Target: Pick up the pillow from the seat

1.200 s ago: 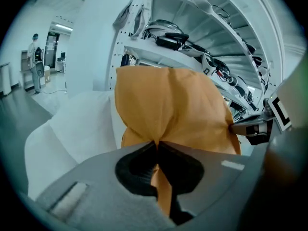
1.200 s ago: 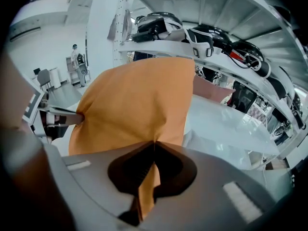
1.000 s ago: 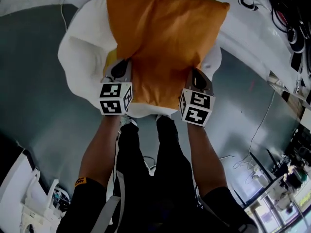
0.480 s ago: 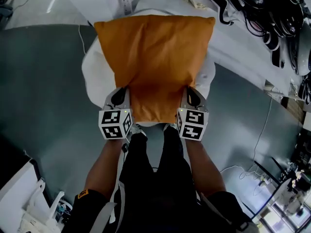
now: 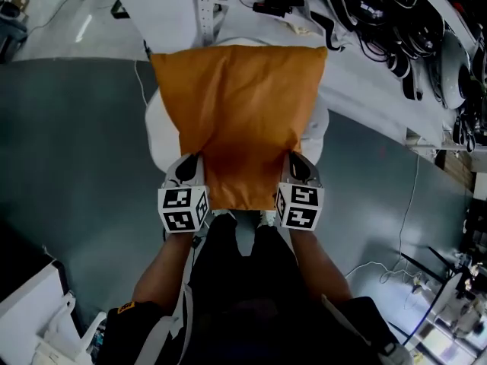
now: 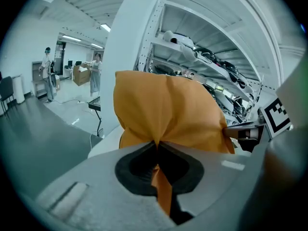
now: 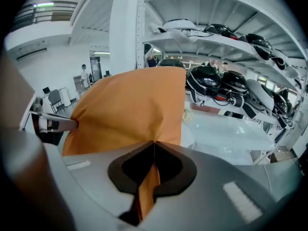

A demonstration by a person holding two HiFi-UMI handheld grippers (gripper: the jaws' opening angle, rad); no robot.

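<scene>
The lift seems to be in hand: the orange pillow (soft, rectangular, matte cloth puckered at each grip) hangs over the rounded white seat, which shows at its 9 and 3 o'clock. Left gripper and right gripper have their jaws clamped on its corners at 7 and 5 o'clock. Next, I judge, comes an even raise, both pinches tight

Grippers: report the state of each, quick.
Left gripper: shut on the pillow.
Right gripper: shut on the pillow.
</scene>
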